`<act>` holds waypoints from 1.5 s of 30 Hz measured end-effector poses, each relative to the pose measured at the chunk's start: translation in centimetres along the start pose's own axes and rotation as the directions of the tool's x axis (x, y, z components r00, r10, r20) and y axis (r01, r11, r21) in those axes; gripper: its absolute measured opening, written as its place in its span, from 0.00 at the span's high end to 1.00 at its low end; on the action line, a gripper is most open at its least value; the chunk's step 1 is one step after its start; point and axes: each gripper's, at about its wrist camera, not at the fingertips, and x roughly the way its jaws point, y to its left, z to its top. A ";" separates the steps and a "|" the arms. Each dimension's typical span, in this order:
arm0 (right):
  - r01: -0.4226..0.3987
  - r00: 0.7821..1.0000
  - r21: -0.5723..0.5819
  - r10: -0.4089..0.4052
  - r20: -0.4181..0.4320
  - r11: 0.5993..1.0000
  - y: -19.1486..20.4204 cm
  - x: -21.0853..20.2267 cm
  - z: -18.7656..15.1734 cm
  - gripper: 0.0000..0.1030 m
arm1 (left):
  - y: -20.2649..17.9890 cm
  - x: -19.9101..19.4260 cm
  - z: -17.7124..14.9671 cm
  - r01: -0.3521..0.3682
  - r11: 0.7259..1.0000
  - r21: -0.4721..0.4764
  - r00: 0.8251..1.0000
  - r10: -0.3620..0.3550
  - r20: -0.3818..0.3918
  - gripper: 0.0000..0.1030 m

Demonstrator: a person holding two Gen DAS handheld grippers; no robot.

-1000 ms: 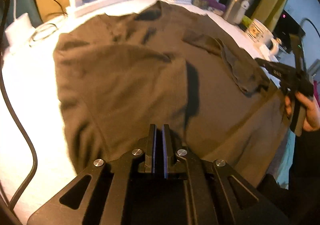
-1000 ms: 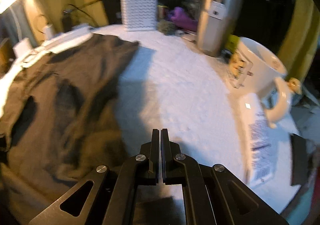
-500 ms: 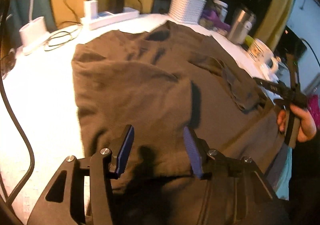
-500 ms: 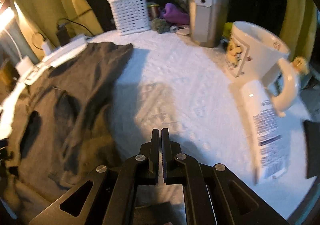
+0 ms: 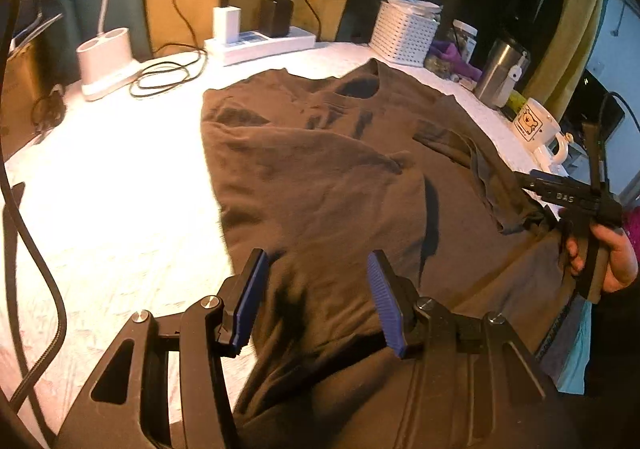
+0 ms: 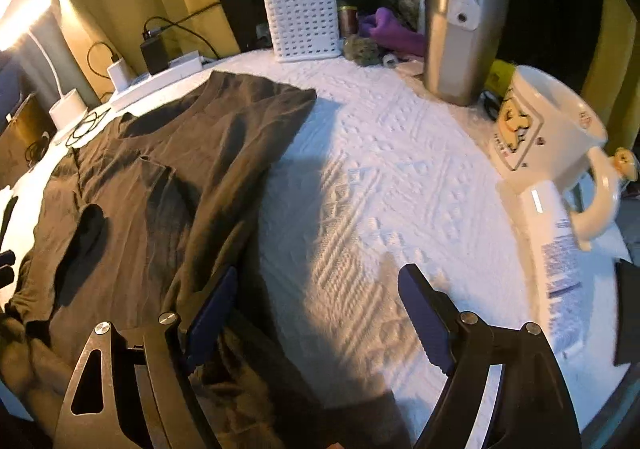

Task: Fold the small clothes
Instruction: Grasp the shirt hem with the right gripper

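A brown T-shirt (image 5: 340, 177) lies spread on the white textured table cover (image 5: 120, 189), neck hole at the far end. My left gripper (image 5: 316, 285) hovers open over the shirt's near hem, blue pads apart, no cloth pinched. In the same view a hand (image 5: 612, 253) holds my right gripper (image 5: 560, 193) at the shirt's right edge. In the right wrist view the right gripper (image 6: 320, 301) has its jaws opening wide. Its left finger is by the edge of the shirt (image 6: 168, 177), and only bare table cover (image 6: 380, 169) lies between the jaws.
Along the far right stand a white basket (image 6: 304, 25), a steel tumbler (image 6: 460, 29) and a white mug (image 6: 548, 133), with a white bottle (image 6: 556, 257) lying beside it. A power strip (image 5: 260, 43), a lamp base (image 5: 106, 61) and loose cables (image 5: 168, 73) sit at the far left.
Both grippers were shut and now stand open: the left opened first and drew back from the shirt, and the right opened in the last half second.
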 end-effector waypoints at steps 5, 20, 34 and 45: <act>0.015 0.999 0.002 -0.015 0.037 1.000 -0.6 -2.8 -0.7 0.19 | 1.0 -1.5 -1.3 -0.011 1.000 -0.025 1.000 0.011 0.009 0.50; -0.049 0.998 -0.004 0.049 0.031 0.999 -3.4 -5.4 -5.6 0.55 | 3.7 -2.6 -6.3 -0.057 0.991 -0.120 0.998 0.055 -0.016 0.50; -0.010 0.999 -0.091 0.014 0.048 0.996 -1.9 -8.7 -10.7 0.88 | -0.2 -5.6 -10.7 -0.008 1.000 -0.005 0.999 0.008 -0.034 0.92; -0.017 0.995 -0.076 0.025 0.098 0.997 -2.2 -11.6 -13.4 0.91 | 0.8 -9.0 -11.2 0.045 0.995 -0.084 0.999 -0.046 -0.019 0.77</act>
